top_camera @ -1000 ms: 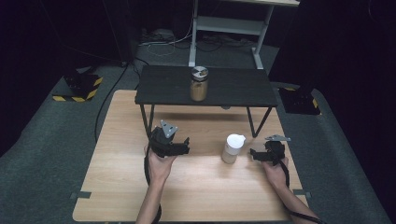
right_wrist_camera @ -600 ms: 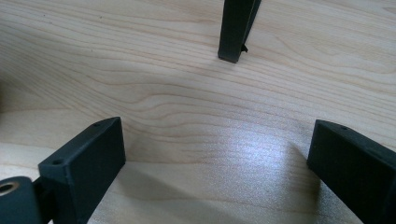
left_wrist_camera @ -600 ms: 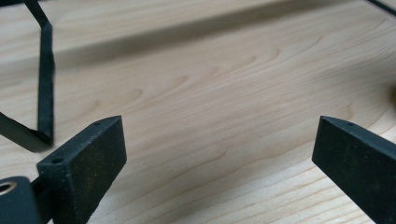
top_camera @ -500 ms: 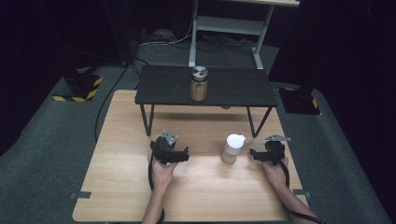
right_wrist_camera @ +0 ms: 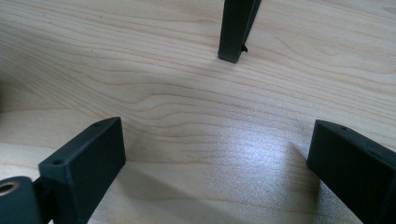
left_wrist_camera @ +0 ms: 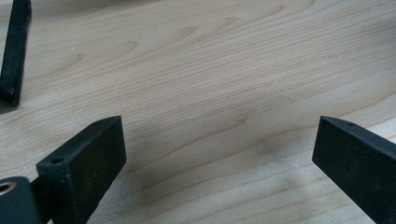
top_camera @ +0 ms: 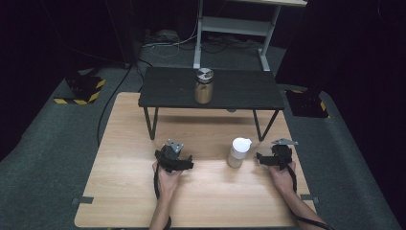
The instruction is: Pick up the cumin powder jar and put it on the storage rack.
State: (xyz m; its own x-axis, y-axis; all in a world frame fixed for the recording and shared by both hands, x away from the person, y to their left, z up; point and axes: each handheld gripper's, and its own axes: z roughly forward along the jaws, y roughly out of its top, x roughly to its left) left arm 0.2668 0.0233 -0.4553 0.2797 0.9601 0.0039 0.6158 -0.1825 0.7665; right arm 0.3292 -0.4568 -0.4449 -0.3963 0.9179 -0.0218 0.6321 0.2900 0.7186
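My left gripper [top_camera: 173,159] is low over the wooden table [top_camera: 119,191], left of centre, held in a hand. Its jaws stand wide apart in the left gripper view, so the left gripper [left_wrist_camera: 219,163] is open with only bare wood between them. My right gripper [top_camera: 271,157] rests near the table's right side, just right of a white-capped bottle [top_camera: 238,152]. The right gripper [right_wrist_camera: 217,168] is also open over bare wood. A glass jar [top_camera: 203,86] with a metal lid and tan contents stands on the black raised shelf [top_camera: 249,88] at the back.
The shelf's thin black legs come down onto the table: one leg [left_wrist_camera: 14,51] ahead-left of the left gripper, one leg [right_wrist_camera: 236,28] straight ahead of the right gripper. Grey carpet surrounds the table. A white desk frame [top_camera: 230,26] stands behind.
The left gripper has come back toward the person and sunk lower onto the table. The right gripper, bottle and jar have stayed put.
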